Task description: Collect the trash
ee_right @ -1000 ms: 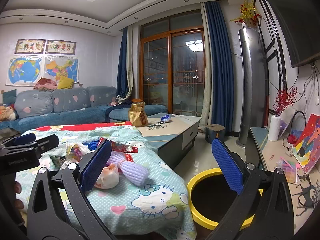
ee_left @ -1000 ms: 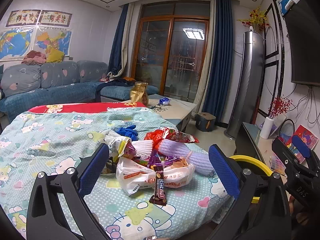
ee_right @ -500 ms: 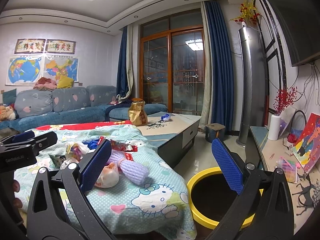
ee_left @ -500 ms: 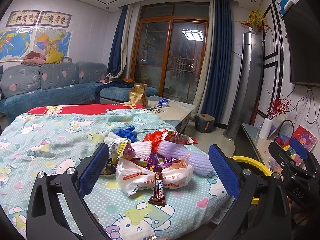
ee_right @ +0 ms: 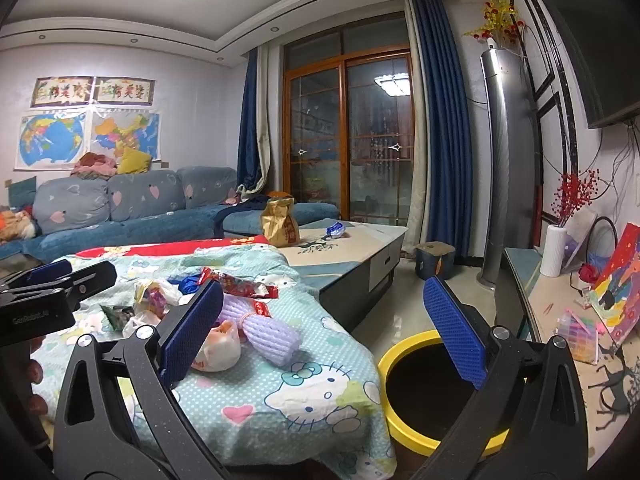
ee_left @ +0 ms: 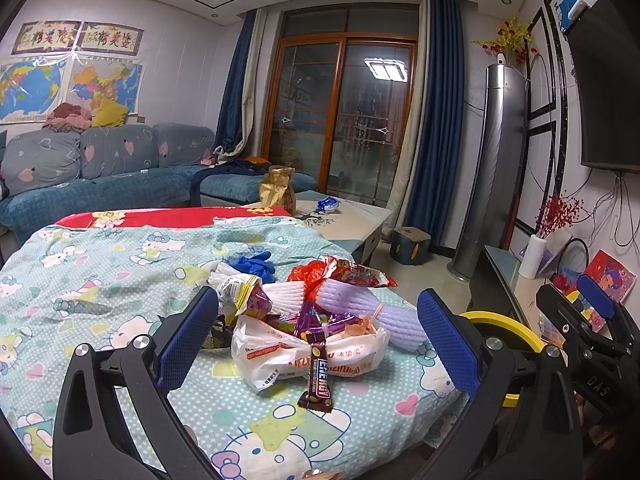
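Observation:
A heap of trash lies on the table under a Hello Kitty cloth (ee_left: 100,280): a white plastic bag (ee_left: 280,354), a brown candy bar wrapper (ee_left: 319,378), purple foam netting (ee_left: 372,304), a red snack packet (ee_left: 352,274) and a blue glove (ee_left: 254,264). My left gripper (ee_left: 318,338) stands open in front of the heap, with nothing between its fingers. My right gripper (ee_right: 320,330) is open too, held over the table's right edge, and it also shows at the right (ee_left: 576,312). A yellow-rimmed bin (ee_right: 428,392) stands on the floor to the right of the table.
A coffee table (ee_right: 360,248) behind holds a gold paper bag (ee_right: 280,222) and a blue wrapper (ee_right: 335,230). A blue sofa (ee_right: 120,216) lines the left wall. A low cabinet (ee_right: 560,320) with a white vase (ee_right: 554,250) runs along the right wall. A hand (ee_right: 34,372) shows at the left edge.
Both grippers have stayed open. The left wrist view has drifted slightly; the right gripper at its right edge has shifted a little upward and leftward.

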{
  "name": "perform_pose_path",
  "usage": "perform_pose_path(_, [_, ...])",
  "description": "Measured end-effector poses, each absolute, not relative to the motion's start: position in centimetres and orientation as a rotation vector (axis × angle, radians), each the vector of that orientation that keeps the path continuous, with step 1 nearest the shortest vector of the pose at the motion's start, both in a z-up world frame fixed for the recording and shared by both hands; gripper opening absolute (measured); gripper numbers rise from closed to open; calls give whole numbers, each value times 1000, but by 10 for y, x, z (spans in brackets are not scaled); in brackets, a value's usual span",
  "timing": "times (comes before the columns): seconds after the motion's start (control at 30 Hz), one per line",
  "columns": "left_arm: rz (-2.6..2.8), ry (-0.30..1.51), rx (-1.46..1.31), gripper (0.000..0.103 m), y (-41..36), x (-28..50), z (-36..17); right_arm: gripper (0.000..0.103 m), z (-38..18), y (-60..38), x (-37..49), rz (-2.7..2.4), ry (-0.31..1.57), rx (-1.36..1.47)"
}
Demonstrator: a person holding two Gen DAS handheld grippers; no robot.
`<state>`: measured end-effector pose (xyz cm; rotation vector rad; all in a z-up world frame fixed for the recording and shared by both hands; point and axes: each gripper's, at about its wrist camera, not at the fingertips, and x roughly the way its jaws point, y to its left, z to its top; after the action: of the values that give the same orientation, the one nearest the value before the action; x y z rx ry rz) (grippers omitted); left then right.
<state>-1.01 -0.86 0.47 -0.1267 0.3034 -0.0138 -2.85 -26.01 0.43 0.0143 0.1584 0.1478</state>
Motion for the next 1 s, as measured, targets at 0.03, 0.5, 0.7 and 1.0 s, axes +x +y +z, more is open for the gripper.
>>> perform_pose_path(0.03, [-13,302,-127,97,-8,-10,3,93,5,-260,-27,149,162,14])
perform_pose_path(0.5, [-36,398,-115,97,-9,6,-11,93,5,-267,-10,187,226,-15])
perform_pose_path(0.7, [-56,444,-112,97,-9,23,-25,93,5,-268,6,204,275,-28])
perform_pose_path(1.0, [2,440,-131,97,17,51,-20,93,9,-251,41,273,327,-90])
